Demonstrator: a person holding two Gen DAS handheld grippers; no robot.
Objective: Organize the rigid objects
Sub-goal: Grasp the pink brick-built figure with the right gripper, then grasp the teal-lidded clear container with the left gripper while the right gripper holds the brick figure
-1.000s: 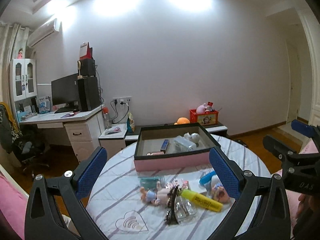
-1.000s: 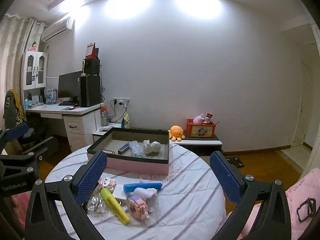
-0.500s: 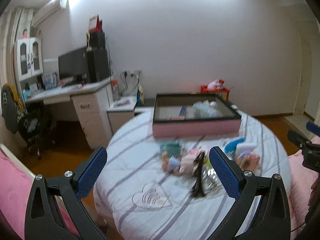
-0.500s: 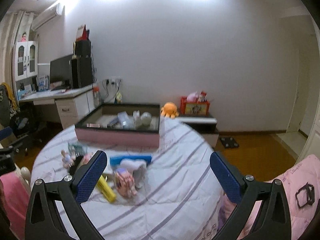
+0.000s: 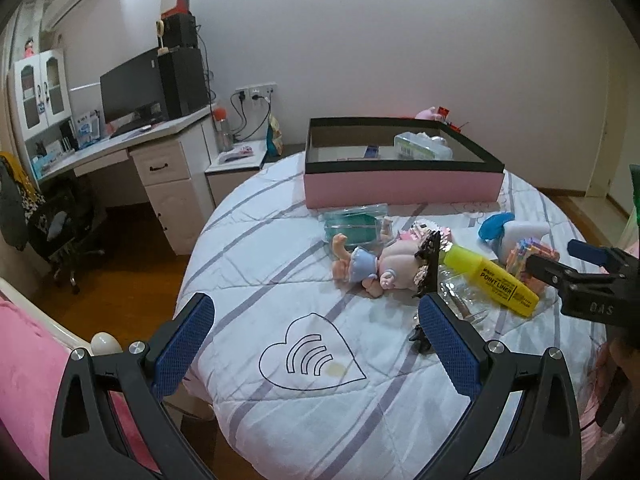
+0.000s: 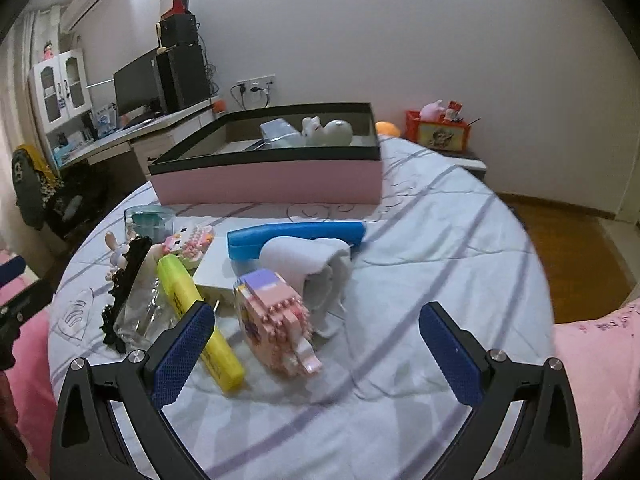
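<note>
Pink brick figure [image 6: 276,320]: 1 piece, light, rigid, likely fragile at joints; grip across flat sides; right gripper [image 6: 316,344] wide, just closing slightly, empty.

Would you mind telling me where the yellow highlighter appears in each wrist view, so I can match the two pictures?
Left wrist view: the yellow highlighter lies right of centre, just beyond the right gripper, beside the doll.
Right wrist view: the same highlighter lies lower left, running behind this gripper's left finger.
Shared landmark: the pink box with a black rim, at the far side of the table.
</note>
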